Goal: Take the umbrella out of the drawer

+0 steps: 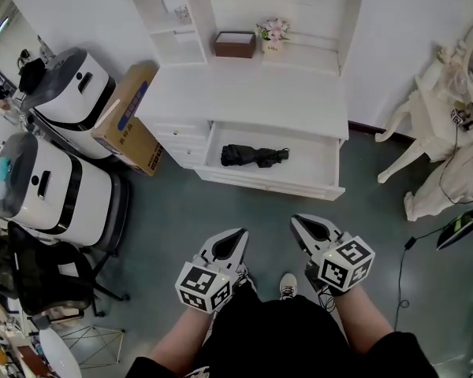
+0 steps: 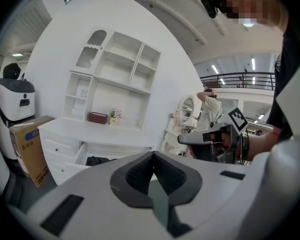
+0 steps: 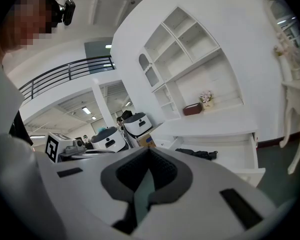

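The left gripper point(image 1: 238, 235) point(image 2: 152, 154) is pressing its jaws together on nothing, and the right gripper point(image 1: 296, 221) point(image 3: 150, 150) is doing the same. Both are sitting at the lower middle of the head view, side by side and apart. Bare forearms are reaching up from the bottom edge behind them. Their noses are aiming up the frame and dipping a little, towards the open drawer point(image 1: 268, 184).

The umbrella point(image 1: 253, 156) point(image 2: 97, 160) point(image 3: 200, 154) is lying folded on the drawer floor, left of its middle and well apart from both grippers. Its long axis is running left to right across the frame, along the drawer front, with the slimmer end pointing right.
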Motion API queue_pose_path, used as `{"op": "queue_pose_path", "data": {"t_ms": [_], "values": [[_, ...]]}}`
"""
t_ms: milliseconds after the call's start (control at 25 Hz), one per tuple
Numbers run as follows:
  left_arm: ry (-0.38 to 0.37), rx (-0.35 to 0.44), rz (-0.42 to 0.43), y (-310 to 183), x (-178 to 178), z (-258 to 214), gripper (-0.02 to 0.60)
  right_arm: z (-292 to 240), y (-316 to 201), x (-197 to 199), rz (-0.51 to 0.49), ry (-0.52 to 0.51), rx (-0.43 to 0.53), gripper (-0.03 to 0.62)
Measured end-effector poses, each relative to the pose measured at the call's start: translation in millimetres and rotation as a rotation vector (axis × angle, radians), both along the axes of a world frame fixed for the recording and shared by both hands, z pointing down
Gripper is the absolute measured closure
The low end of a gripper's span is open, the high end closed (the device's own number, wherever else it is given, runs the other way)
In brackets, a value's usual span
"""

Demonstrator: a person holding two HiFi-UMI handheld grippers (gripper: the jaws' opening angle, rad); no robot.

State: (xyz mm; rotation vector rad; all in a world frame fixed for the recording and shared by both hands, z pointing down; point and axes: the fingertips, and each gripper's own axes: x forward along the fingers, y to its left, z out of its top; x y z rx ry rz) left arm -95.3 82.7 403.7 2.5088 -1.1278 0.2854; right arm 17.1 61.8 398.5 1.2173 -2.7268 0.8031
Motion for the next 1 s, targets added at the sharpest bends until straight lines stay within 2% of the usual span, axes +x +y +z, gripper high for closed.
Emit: {"op": "queue_pose_path", "data": {"t_ms": [400, 1000], "values": [[0.028, 0.002, 0.038, -40, -40, 1, 0.577, -1, -33, -35, 0.049, 0.042, 0.003, 0.592], [0.026, 0.009, 0.152, -103, -83, 9, 0.577, 4, -80, -74, 0.181, 0.063, 0.0, 0.592]]}}
